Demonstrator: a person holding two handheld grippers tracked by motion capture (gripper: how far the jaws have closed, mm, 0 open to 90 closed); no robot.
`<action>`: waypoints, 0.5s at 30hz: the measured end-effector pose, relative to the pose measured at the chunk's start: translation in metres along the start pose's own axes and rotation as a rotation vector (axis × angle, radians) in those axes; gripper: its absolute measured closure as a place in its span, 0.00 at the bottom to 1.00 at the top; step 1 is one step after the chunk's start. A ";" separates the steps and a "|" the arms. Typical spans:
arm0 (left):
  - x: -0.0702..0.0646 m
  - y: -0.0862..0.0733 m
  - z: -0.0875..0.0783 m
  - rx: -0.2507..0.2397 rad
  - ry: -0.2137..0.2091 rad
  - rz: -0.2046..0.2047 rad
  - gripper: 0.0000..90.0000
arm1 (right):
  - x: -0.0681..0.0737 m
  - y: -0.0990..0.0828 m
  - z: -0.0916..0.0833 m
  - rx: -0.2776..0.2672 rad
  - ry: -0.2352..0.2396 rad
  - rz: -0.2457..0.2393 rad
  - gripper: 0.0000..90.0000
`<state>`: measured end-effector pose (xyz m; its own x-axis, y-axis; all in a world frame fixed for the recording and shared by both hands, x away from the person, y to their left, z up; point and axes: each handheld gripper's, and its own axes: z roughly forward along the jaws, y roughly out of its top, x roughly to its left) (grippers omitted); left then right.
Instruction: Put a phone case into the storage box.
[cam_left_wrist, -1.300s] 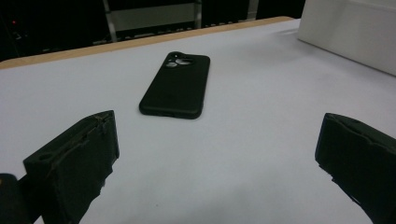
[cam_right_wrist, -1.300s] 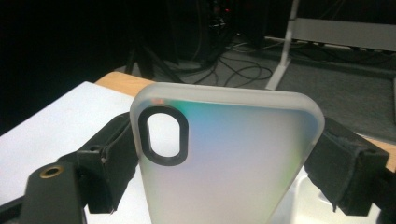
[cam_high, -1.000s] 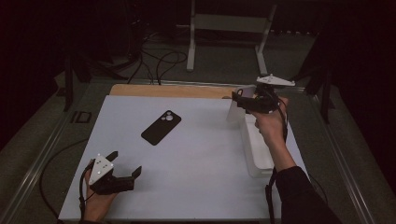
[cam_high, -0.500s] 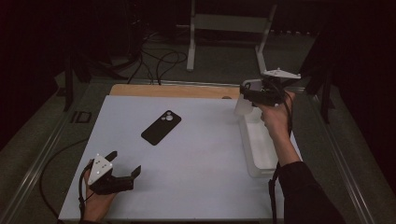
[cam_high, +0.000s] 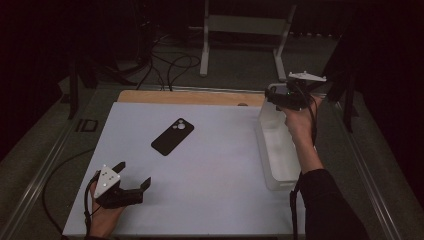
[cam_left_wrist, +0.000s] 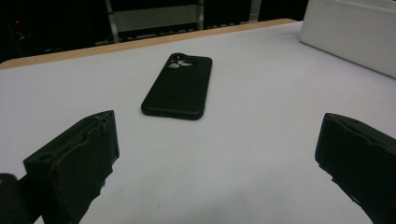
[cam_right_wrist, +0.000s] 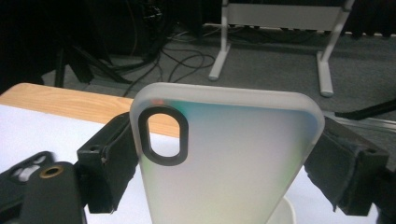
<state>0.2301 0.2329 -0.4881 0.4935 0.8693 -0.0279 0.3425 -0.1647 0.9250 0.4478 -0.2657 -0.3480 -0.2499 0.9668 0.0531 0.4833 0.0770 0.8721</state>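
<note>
So right now you're holding a frosted translucent phone case (cam_right_wrist: 224, 158) up in the air with your right gripper (cam_high: 287, 98), jaws pinching it by its two long edges, and it's hanging over the far end of the clear plastic bin (cam_high: 280, 160) at the right side of the table, so my guess is you're mid-lift, pulling it out of the bin to bring it over to the mat. In the right gripper view the case is standing upright with its dark-rimmed oval camera cutout (cam_right_wrist: 163, 136) at the upper left, and the grip is looking pretty square. Your left gripper (cam_high: 131, 177) is resting low on the white mat (cam_high: 210, 165) near the front-left corner, jaws spread wide and holding nothing, pointing toward the black phone case (cam_high: 172, 136) that's lying flat, camera holes facing the far edge, well apart from the jaws. Next move, I'm guessing, is swinging the frosted case left and down onto open mat, keeping it clear of the bin wall and not landing on the black one; go easy on the squeeze since that thin shell is probably going to flex. As for brands or labels, I'm not seeing any readable writing on either case, the bin or the grippers.
</note>
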 end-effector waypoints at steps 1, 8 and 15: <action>0.000 0.000 0.000 0.000 0.000 0.000 0.00 | -0.001 0.000 0.001 0.003 -0.003 -0.001 0.18; 0.000 0.000 0.000 0.002 -0.001 0.000 0.00 | -0.008 -0.004 0.009 0.026 -0.047 -0.002 0.18; 0.000 0.000 0.000 0.000 0.000 0.000 0.00 | -0.011 -0.006 0.017 0.046 -0.071 0.005 0.18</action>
<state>0.2300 0.2327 -0.4883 0.4937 0.8692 -0.0280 0.3427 -0.1648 0.9249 0.4616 -0.2732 -0.3623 -0.1877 0.9820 0.0213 0.5226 0.0814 0.8487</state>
